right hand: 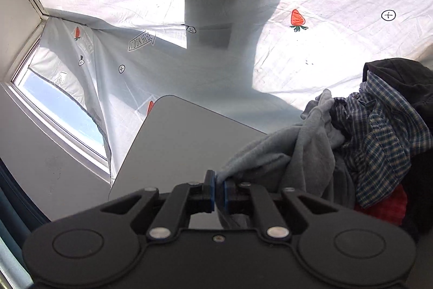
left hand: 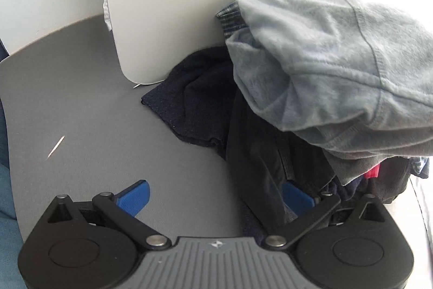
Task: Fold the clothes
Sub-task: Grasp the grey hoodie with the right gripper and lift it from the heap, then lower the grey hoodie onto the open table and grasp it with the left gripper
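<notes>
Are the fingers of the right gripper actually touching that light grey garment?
Touching. In the right wrist view the right gripper has its blue fingers pinched shut on a fold of the light grey garment.

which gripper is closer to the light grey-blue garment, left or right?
Right. The right gripper is shut on an edge of the light grey-blue garment. The left gripper is open, below it over the grey table, not touching it.
</notes>
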